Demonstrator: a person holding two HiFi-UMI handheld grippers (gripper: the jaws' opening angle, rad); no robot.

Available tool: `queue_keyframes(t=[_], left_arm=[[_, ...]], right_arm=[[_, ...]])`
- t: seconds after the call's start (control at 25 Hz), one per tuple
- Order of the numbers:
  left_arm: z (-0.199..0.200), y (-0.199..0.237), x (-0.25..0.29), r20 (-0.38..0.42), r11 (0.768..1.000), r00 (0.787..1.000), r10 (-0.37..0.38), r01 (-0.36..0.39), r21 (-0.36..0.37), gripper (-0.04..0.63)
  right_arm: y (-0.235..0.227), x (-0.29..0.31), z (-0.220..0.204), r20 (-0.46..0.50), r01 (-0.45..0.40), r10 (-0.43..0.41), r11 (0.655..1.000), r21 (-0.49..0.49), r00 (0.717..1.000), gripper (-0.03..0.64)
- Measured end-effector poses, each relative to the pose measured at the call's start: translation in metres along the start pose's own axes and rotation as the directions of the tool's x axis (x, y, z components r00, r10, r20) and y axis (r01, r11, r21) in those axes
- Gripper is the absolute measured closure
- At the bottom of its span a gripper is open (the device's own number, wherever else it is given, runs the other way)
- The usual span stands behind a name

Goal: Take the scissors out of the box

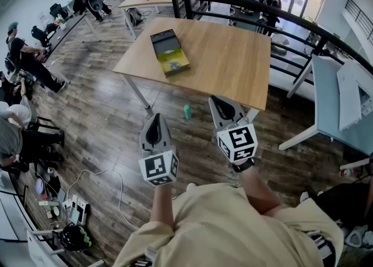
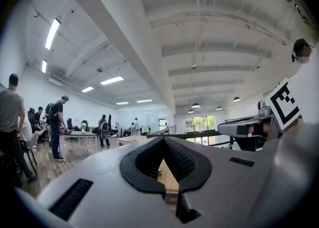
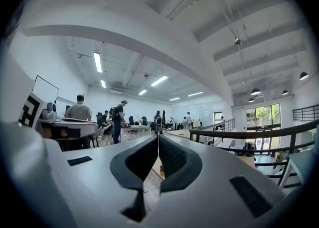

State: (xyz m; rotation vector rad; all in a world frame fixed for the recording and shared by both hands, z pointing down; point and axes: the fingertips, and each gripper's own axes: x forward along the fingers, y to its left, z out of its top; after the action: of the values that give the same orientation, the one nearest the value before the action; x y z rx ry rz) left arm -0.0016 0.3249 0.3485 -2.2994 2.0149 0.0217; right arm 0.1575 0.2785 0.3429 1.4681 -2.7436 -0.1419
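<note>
An open box (image 1: 169, 53) lies at the left side of a wooden table (image 1: 227, 56), with a dark half and a green-yellow half. I cannot make out scissors in it. Both grippers hang level over the floor, short of the table's near edge. My left gripper (image 1: 155, 116) is shut and empty, its tips meeting (image 2: 164, 136). To its right, my right gripper (image 1: 217, 101) is also shut with nothing in it (image 3: 158, 135). Neither touches the table or the box.
A small teal object (image 1: 187, 112) stands on the wood floor under the table's near edge. A black railing (image 1: 262, 8) runs behind the table. A pale blue table (image 1: 329, 102) stands at the right. People sit at the left, and cables and gear (image 1: 70, 213) lie at the lower left.
</note>
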Motion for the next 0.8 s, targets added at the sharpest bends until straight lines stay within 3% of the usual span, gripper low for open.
queue_keyframes(t=[0.6, 0.8], left_arm=[[-0.005, -0.025, -0.041, 0.002, 0.999, 0.999, 0.034, -0.034, -0.015, 0.584], [-0.019, -0.032, -0.051, -0.014, 0.998, 0.998, 0.057, -0.057, -0.03, 0.584]], right_arm=[[-0.016, -0.06, -0.011, -0.004, -0.002, 0.002, 1.0, 0.006, 1.0, 0.601], [-0.016, -0.069, -0.032, -0.032, -0.039, 0.04, 0.999, 0.036, 0.999, 0.601]])
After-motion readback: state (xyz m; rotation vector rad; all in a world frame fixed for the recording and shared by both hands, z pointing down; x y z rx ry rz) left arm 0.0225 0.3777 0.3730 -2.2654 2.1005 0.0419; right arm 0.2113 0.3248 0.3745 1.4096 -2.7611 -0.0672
